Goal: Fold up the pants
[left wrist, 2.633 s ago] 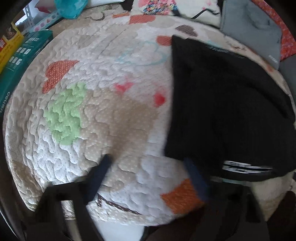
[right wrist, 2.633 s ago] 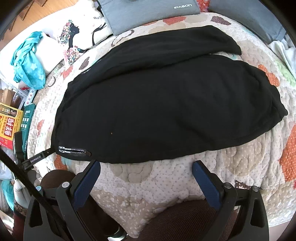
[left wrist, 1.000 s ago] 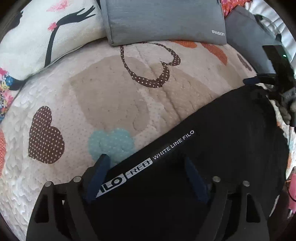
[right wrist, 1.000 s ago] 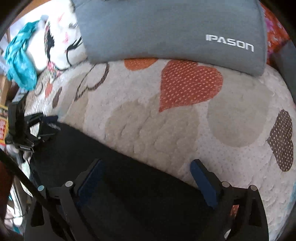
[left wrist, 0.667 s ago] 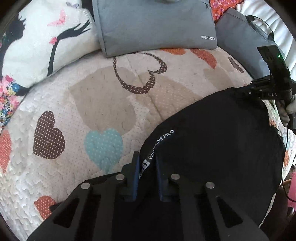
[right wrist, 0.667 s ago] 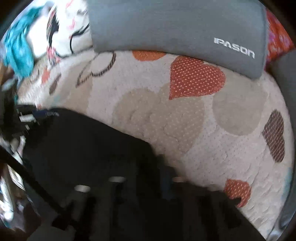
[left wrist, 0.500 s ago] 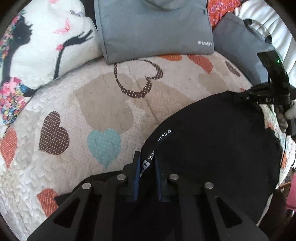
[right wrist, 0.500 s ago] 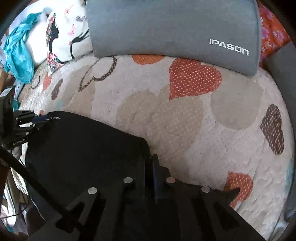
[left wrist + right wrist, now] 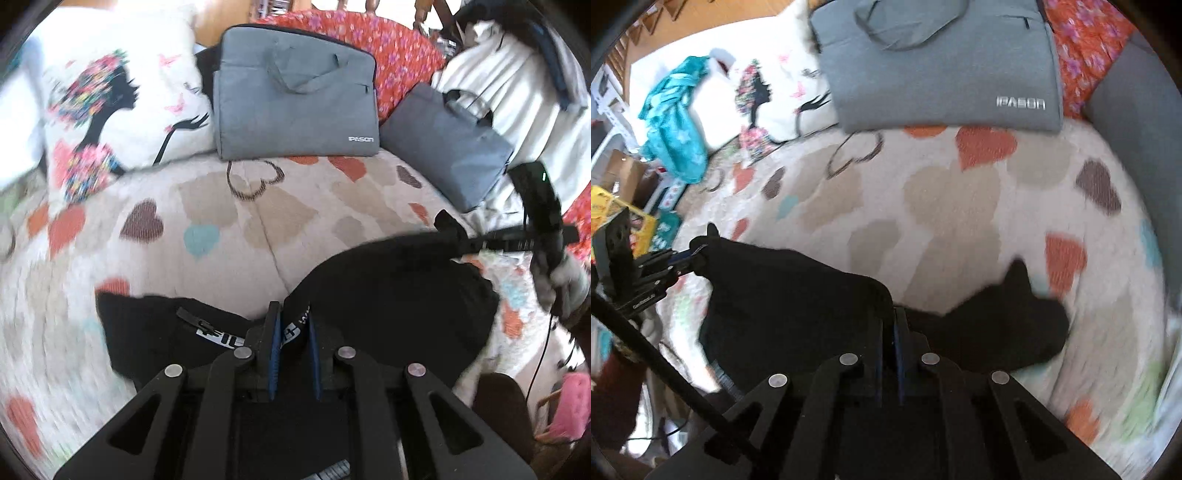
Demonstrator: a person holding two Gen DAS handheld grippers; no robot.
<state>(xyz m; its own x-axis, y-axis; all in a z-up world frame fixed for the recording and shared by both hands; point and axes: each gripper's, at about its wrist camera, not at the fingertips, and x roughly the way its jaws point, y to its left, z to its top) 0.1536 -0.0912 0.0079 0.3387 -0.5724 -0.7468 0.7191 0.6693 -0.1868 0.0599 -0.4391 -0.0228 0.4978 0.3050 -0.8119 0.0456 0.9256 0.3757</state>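
Across the heart-patterned quilt (image 9: 236, 221), the black pants (image 9: 388, 291) are lifted, pinched along one edge by the left gripper (image 9: 291, 332) and right gripper (image 9: 892, 332). Both corners should be kept level so the fold lands square.

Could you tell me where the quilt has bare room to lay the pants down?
Bare quilt runs between the pants and the grey bag. The far edge is crowded: pillow, both bags.

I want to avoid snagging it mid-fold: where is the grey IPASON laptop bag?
The grey laptop bag leans at the far edge of the heart quilt, centre-top in both views, right of the silhouette pillow.
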